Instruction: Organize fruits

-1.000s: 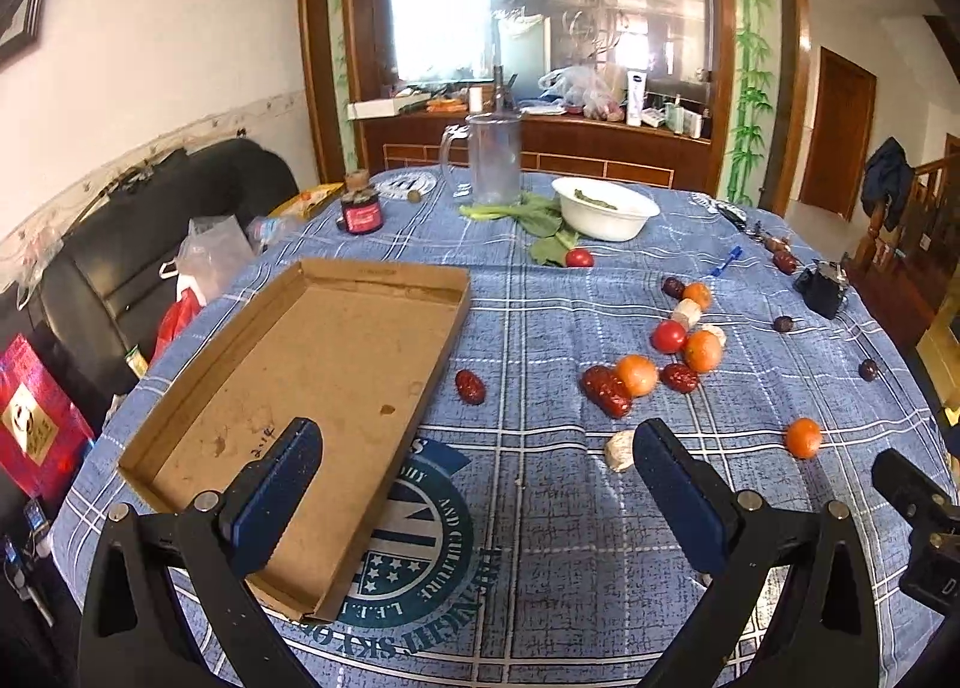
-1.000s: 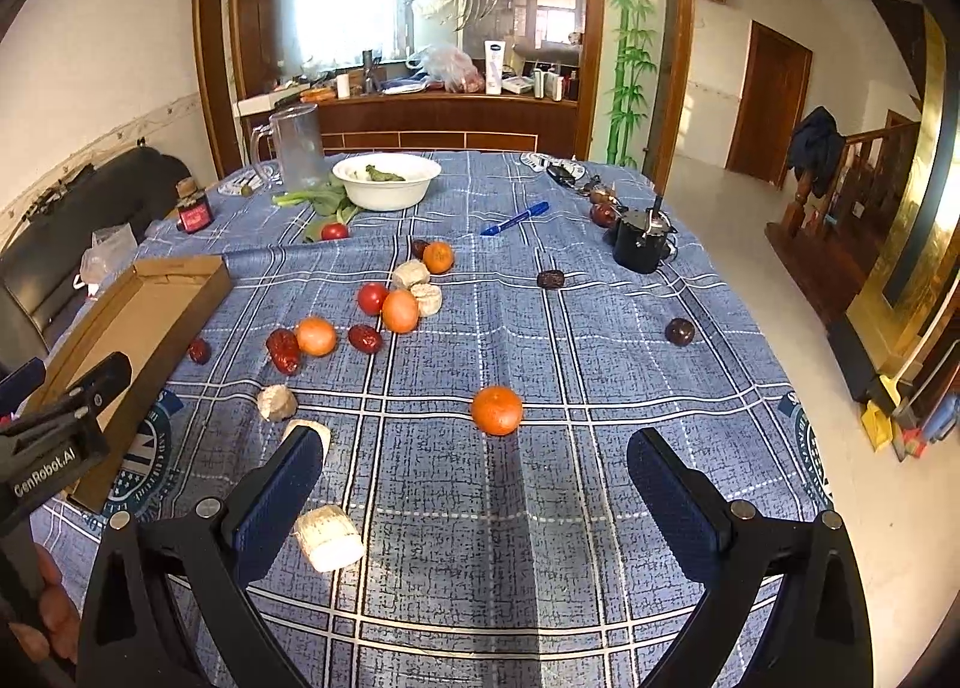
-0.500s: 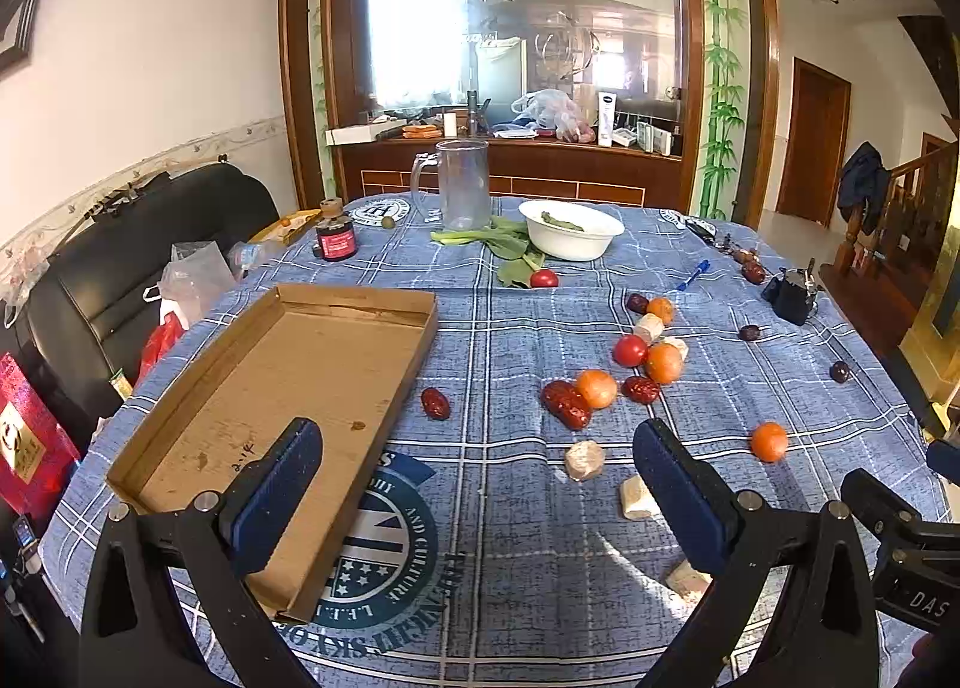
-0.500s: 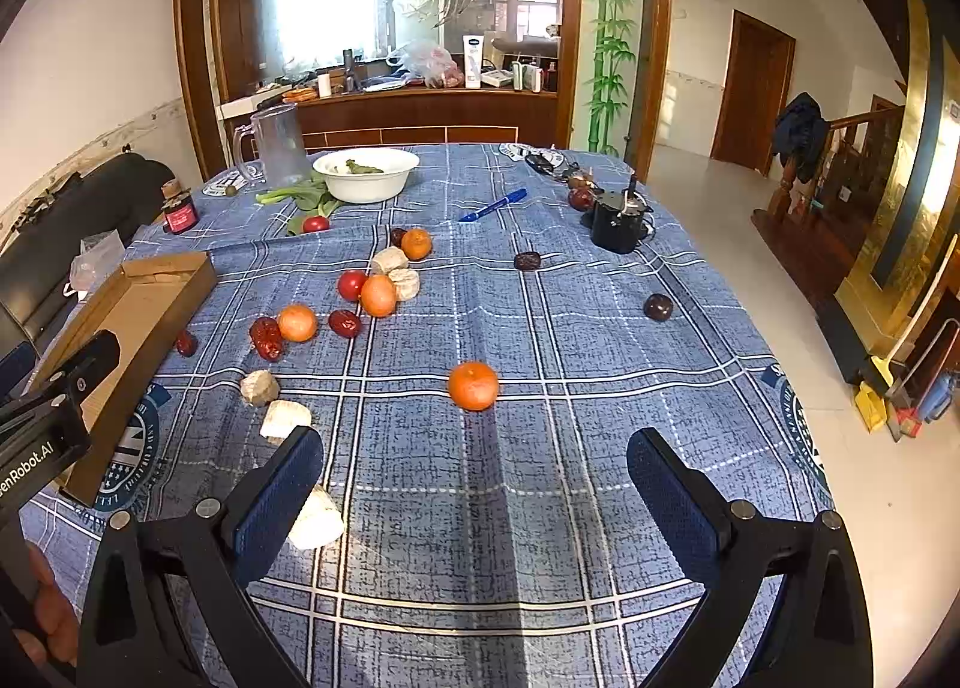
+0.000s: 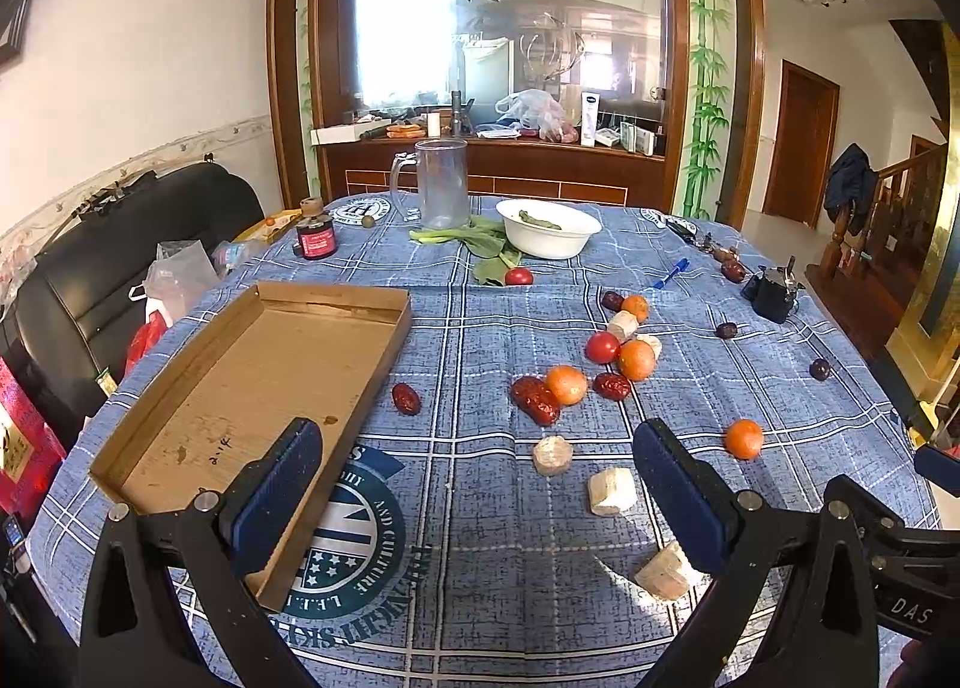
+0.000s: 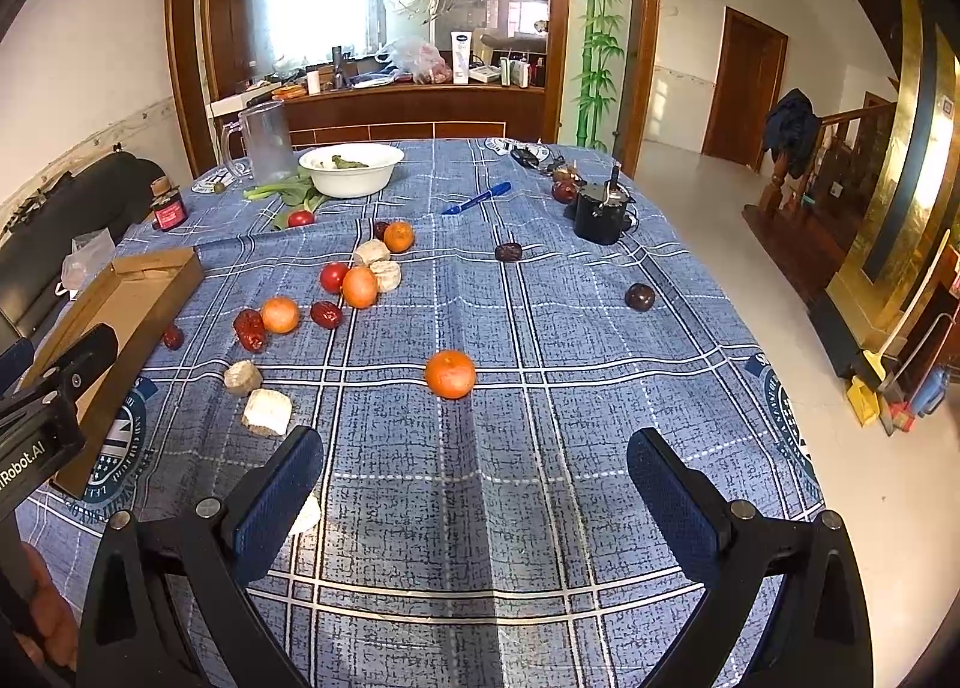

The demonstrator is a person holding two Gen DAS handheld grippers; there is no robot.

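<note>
A shallow cardboard tray [image 5: 180,400] [image 6: 90,304] lies empty on the left of the blue checked tablecloth. Scattered to its right are oranges [image 5: 565,385], a lone orange [image 6: 450,373] [image 5: 744,438], red tomatoes [image 5: 602,347] [image 6: 333,276], dark red dates [image 5: 536,398] [image 6: 249,329] and pale chunks [image 5: 611,491] [image 6: 266,412]. My left gripper [image 5: 474,484] hovers open over the cloth's near edge, nothing between its fingers. My right gripper [image 6: 474,484] is open too, just short of the lone orange.
At the back stand a white bowl [image 5: 549,235] with greens, a clear jug [image 5: 441,184], a red jar [image 5: 316,238], a blue pen [image 6: 477,198] and a black pot [image 6: 600,214]. A black sofa [image 5: 90,268] sits left; the table edge drops to floor on the right.
Both grippers have pulled back and up, so the fruits sit farther off and more of the near cloth shows. Nothing on the table has moved.
</note>
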